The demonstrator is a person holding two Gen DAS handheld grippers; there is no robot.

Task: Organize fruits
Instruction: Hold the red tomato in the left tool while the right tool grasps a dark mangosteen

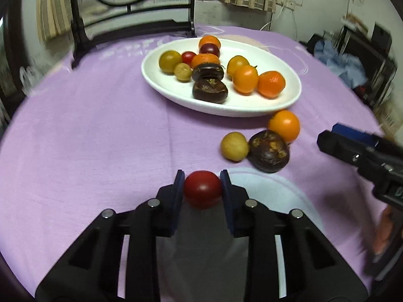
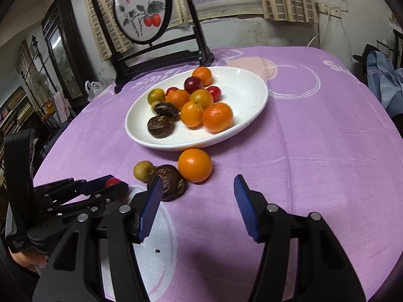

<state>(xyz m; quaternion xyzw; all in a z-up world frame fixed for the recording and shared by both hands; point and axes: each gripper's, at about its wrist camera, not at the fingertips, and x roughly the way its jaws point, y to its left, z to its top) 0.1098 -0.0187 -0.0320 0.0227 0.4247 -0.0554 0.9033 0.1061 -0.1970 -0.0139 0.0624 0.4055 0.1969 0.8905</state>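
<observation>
**Red tomato pinched in our left claw, 3 fruits loose beside the plate**

Purple cloth covers the table, and a dark-framed screen with a painted round panel stands at its far edge, with curtains behind it.

We hold a small red tomato in our left claw; its 2 blue pads press the fruit from both sides, right at the tips. In the right wrist view the same tomato shows as a red spot between the closed fingers at the left edge.

Our right claw hangs above the cloth with its jaws spread wide and nothing between them. Just ahead of its left finger lie 3 loose fruits in a cluster: a dark brown mangosteen, a small yellow fruit touching it on the left, and an orange touching it on the right, close under the plate's near rim.

Beyond them the white oval plate holds a heap of oranges, yellow and red tomatoes, a dark plum and 2 more mangosteens.
</observation>
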